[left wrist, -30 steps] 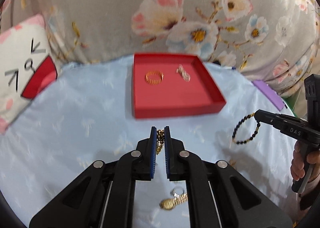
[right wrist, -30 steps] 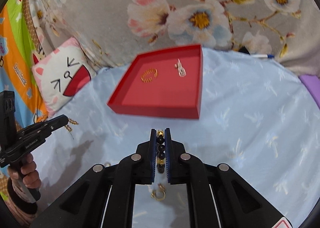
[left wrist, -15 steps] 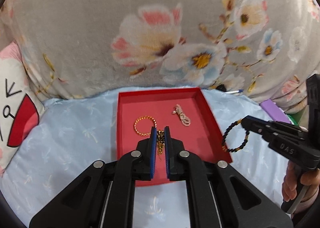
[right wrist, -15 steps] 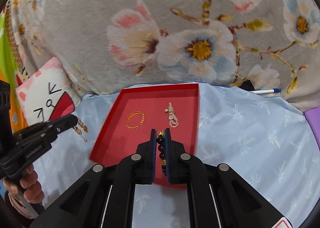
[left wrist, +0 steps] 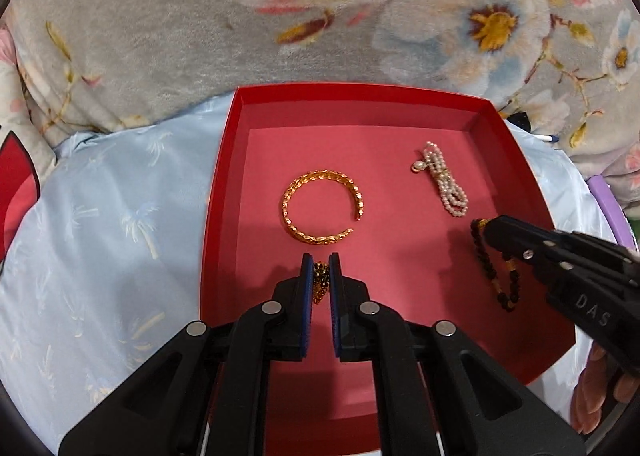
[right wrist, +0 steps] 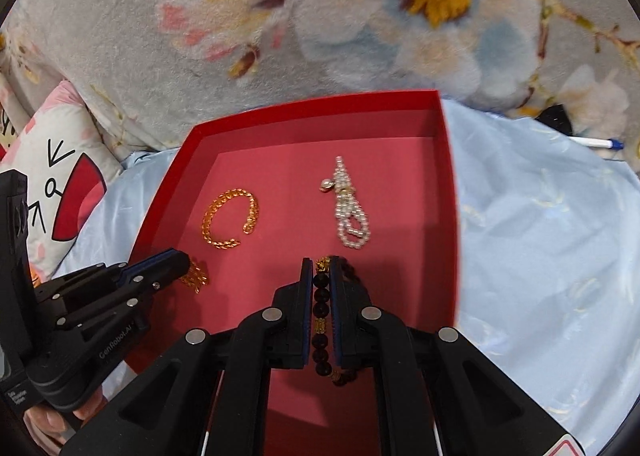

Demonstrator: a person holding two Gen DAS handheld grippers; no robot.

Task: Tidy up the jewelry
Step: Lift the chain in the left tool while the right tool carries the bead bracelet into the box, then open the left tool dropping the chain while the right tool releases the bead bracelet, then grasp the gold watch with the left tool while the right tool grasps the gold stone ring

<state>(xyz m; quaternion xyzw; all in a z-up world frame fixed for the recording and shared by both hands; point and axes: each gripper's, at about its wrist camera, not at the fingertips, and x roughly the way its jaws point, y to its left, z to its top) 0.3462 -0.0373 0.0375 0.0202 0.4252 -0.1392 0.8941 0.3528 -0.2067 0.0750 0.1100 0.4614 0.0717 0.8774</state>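
A red tray (left wrist: 224, 192) (right wrist: 448, 192) lies on the pale blue cloth. In it lie a gold cuff bracelet (left wrist: 322, 210) (right wrist: 229, 218) and a pearl piece (left wrist: 442, 178) (right wrist: 350, 208). My left gripper (left wrist: 320, 268) (right wrist: 186, 260) is shut on a gold chain (left wrist: 320, 282) (right wrist: 195, 276) and holds it over the tray's near left part. My right gripper (right wrist: 321, 272) (left wrist: 486, 226) is shut on a dark bead bracelet (right wrist: 321, 316) (left wrist: 494, 272) with gold beads, over the tray's near right part.
A grey floral blanket (left wrist: 320, 16) rises behind the tray. A cat-face cushion (right wrist: 56, 184) sits at the left. A pen (right wrist: 596, 143) and a purple object (left wrist: 608, 200) lie at the right on the blue cloth (right wrist: 540, 236).
Both grippers have moved forward from the open cloth to over the red tray, each still holding its piece. The watch and rings on the cloth have dropped out of view.
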